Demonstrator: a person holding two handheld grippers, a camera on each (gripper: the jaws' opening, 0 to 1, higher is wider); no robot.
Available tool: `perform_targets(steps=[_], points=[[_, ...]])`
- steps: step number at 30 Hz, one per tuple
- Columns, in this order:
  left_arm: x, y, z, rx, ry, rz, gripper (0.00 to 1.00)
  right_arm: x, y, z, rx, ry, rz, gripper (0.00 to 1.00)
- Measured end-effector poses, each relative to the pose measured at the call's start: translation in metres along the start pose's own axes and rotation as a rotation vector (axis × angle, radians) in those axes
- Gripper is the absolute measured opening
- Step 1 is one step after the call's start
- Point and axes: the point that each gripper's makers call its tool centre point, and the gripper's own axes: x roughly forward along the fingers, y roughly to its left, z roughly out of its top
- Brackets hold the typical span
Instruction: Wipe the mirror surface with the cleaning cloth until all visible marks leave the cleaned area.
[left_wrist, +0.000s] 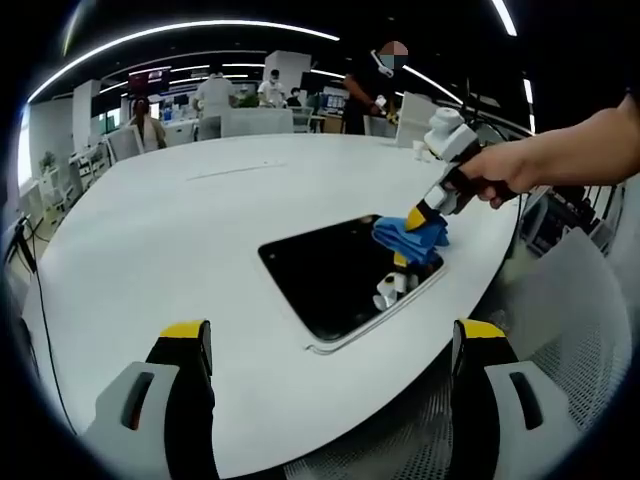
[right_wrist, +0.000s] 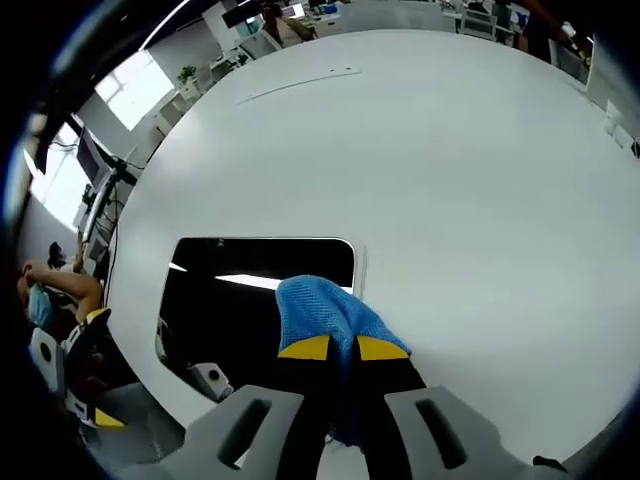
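Observation:
A rectangular mirror (left_wrist: 330, 275) lies flat on the white table (left_wrist: 190, 230), its glass looking dark. My right gripper (left_wrist: 418, 222) is shut on a blue cleaning cloth (left_wrist: 410, 238) and presses it on the mirror's far right part. In the right gripper view the cloth (right_wrist: 320, 312) bunches between the yellow-tipped jaws of my right gripper (right_wrist: 340, 349), over the mirror (right_wrist: 230, 300). My left gripper (left_wrist: 330, 335) hangs open near the table's front edge, nothing between its jaws, short of the mirror. It also appears at the left (right_wrist: 85, 370) of the right gripper view.
A hand (left_wrist: 520, 165) holds the right gripper. Several people (left_wrist: 215, 95) stand at desks beyond the table's far side. A mesh chair (left_wrist: 570, 330) sits off the table's right edge. Small white items (left_wrist: 415, 105) rest at the far right of the table.

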Motion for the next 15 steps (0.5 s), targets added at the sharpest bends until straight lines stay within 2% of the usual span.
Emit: perform_targets(steps=[15], points=[[-0.001,0.001,0.002,-0.015,-0.007,-0.001,0.99,-0.007,0.002,-0.019,0.052,-0.033,0.024,0.03]])
